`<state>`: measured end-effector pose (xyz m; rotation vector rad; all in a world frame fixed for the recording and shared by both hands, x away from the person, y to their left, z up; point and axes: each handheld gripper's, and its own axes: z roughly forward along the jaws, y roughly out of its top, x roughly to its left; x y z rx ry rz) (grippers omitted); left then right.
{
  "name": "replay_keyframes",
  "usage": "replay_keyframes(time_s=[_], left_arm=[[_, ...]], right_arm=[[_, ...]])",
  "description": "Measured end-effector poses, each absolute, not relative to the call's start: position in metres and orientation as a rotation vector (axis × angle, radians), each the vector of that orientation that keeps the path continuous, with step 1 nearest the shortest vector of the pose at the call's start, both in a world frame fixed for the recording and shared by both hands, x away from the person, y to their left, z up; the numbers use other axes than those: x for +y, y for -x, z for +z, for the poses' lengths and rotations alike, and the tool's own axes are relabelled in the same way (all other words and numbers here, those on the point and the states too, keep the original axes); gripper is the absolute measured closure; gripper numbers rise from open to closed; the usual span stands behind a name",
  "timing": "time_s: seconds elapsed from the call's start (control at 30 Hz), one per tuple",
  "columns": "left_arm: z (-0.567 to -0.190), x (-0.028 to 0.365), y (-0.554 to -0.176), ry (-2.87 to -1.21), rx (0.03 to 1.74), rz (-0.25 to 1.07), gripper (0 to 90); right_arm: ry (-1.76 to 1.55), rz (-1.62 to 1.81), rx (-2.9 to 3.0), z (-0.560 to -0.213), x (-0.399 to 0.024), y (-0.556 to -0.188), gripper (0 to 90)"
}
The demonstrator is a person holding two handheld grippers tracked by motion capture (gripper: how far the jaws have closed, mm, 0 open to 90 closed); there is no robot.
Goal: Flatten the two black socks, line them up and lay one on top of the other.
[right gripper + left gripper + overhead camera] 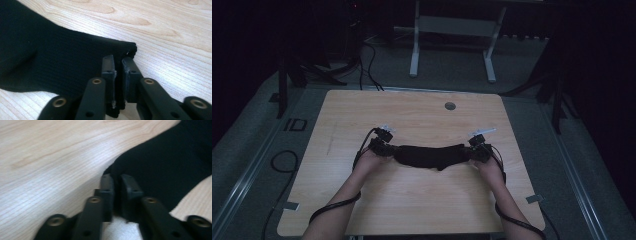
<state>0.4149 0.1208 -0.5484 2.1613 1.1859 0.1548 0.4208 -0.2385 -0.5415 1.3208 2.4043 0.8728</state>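
A black knitted cloth (431, 156) lies stretched left to right across the middle of the wooden table (362, 107). My left gripper (388, 148) is shut on the cloth's left end; in the left gripper view the cloth (165, 160) runs between the closed jaws of that gripper (117, 180). My right gripper (474, 150) is shut on the cloth's right end. In the right gripper view the ribbed edge of the cloth (50, 55) is pinched near its corner by the gripper (118, 61). A person's hands hold both grippers from the near side.
A small round grey grommet (450, 106) sits in the tabletop near the far edge. Beyond the table stands a white frame with two legs (414, 50). Cables (332, 205) trail from the grippers over the near table edge. The room around is dark.
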Motion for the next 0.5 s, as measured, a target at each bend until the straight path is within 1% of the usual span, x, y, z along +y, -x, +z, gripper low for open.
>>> replay_keyframes(time_s=[0.03, 0.07, 0.2, 0.27, 0.3, 0.33, 0.4, 0.47, 0.5], left_arm=[[-0.548, 0.122, -0.415, -2.151, 1.184, 0.151, 60.8], [-0.546, 0.124, -0.414, -2.143, 1.176, 0.144, 57.3], [-0.536, 0.133, -0.409, -2.133, 1.156, 0.146, 36.8], [-0.53, 0.137, -0.404, -2.117, 1.153, 0.174, 30.9], [-0.528, 0.139, -0.402, -2.103, 1.156, 0.193, 25.5], [-0.526, 0.14, -0.401, -2.09, 1.155, 0.211, 22.4], [-0.522, 0.142, -0.396, -2.076, 1.148, 0.235, 14.8], [-0.519, 0.144, -0.39, -2.056, 1.14, 0.239, 14.3], [-0.518, 0.144, -0.388, -2.063, 1.13, 0.243, 14.1]], right_arm=[[-1.328, 0.874, 2.395, -0.541, -0.239, -0.421, 71.6], [-1.332, 0.877, 2.387, -0.539, -0.24, -0.42, 66.6], [-1.309, 0.913, 2.38, -0.53, -0.244, -0.418, 49.2], [-1.311, 0.925, 2.363, -0.525, -0.247, -0.416, 42.4], [-1.315, 0.94, 2.352, -0.522, -0.249, -0.416, 38.0], [-1.316, 0.952, 2.347, -0.519, -0.25, -0.415, 36.7], [-1.311, 0.975, 2.344, -0.516, -0.252, -0.414, 30.7], [-1.311, 1.01, 2.338, -0.514, -0.254, -0.413, 25.8], [-1.294, 1.014, 2.351, -0.514, -0.254, -0.412, 19.0]])
